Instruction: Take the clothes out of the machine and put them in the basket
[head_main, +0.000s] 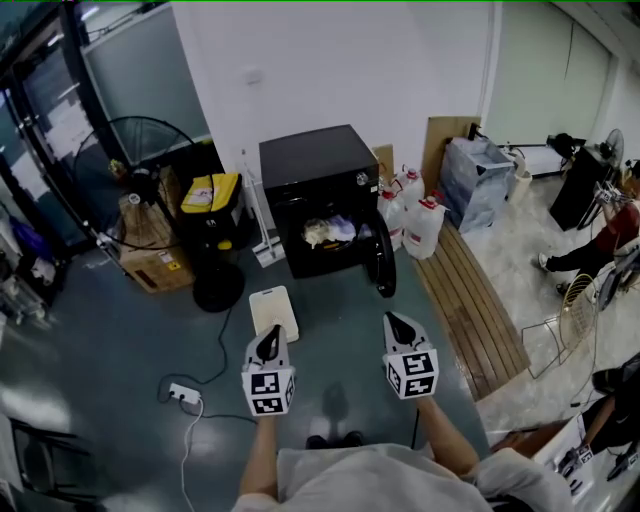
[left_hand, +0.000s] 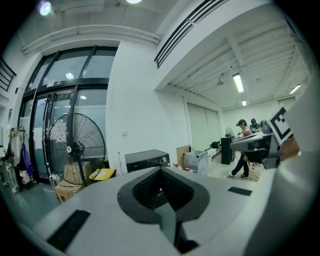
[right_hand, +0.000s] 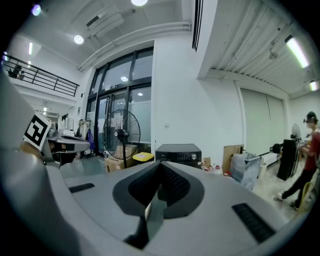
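A black front-loading machine (head_main: 318, 170) stands against the white wall, its round door (head_main: 384, 262) swung open to the right. Crumpled light clothes (head_main: 330, 231) lie inside the drum. A white basket (head_main: 274, 309) sits on the floor in front of it, slightly left. My left gripper (head_main: 268, 340) hovers shut just near of the basket, holding nothing. My right gripper (head_main: 398, 326) is shut and empty too, level with the left one and short of the door. Both point at the machine (left_hand: 147, 160) (right_hand: 178, 152), which is still some way off.
A large floor fan (head_main: 150, 160), a yellow-lidded bin (head_main: 212, 194) and a cardboard box (head_main: 152, 245) stand left of the machine. White jugs (head_main: 422, 225), a grey bag (head_main: 474, 180) and a slatted wooden platform (head_main: 472, 305) lie to its right. A power strip (head_main: 183, 393) lies on the floor at left. A person (head_main: 600, 238) sits far right.
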